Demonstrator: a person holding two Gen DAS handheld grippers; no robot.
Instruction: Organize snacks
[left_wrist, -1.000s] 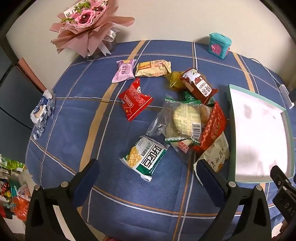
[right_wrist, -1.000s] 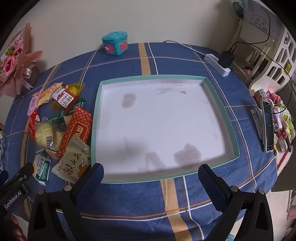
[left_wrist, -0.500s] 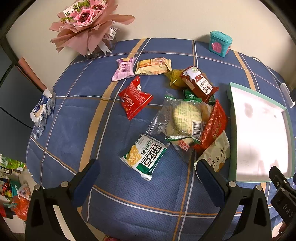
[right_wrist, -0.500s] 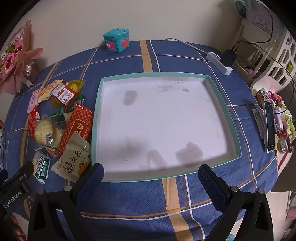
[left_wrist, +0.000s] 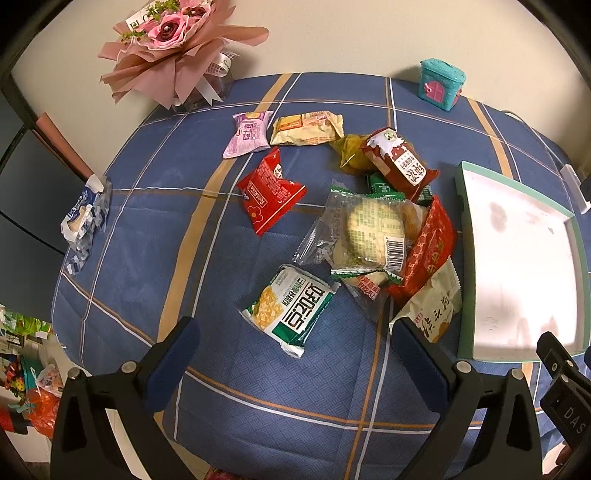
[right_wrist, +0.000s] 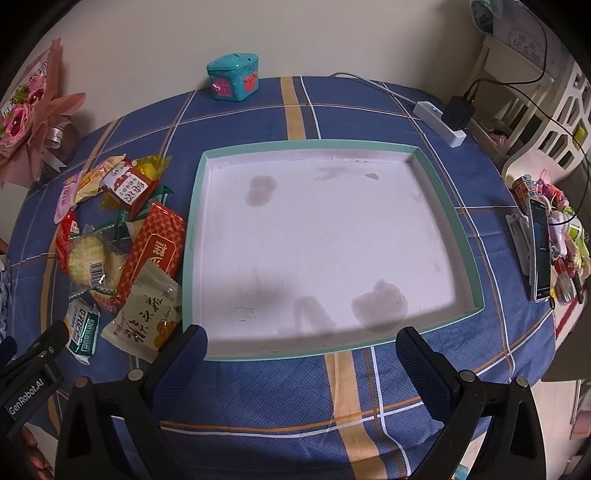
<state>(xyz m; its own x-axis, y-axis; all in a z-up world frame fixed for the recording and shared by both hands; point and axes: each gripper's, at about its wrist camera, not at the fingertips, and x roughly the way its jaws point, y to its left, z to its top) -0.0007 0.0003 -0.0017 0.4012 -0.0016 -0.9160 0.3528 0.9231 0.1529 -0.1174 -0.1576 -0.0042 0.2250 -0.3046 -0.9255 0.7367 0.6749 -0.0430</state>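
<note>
Several snack packets lie in a loose pile on the blue checked tablecloth. In the left wrist view a green-and-white corn packet (left_wrist: 291, 306) lies nearest, a clear packet of round biscuits (left_wrist: 369, 230) beyond it, a red packet (left_wrist: 271, 194) to the left, a beige packet (left_wrist: 434, 310) beside the tray. My left gripper (left_wrist: 293, 349) hovers open just short of the corn packet. A shallow white tray with a teal rim (right_wrist: 194, 221) sits empty in the right wrist view. My right gripper (right_wrist: 301, 349) hangs open over its near edge. The snack pile (right_wrist: 122, 240) lies left of the tray.
A pink flower bouquet (left_wrist: 173, 44) and a teal toy house (left_wrist: 441, 83) stand at the table's far edge. A crumpled blue-white wrapper (left_wrist: 85, 218) lies at the left edge. A power strip (right_wrist: 439, 122) and a phone (right_wrist: 539, 247) sit on the right side.
Both grippers have moved slightly forward and lower over the table; the snacks and the tray look a little nearer. Nothing has been picked up.
</note>
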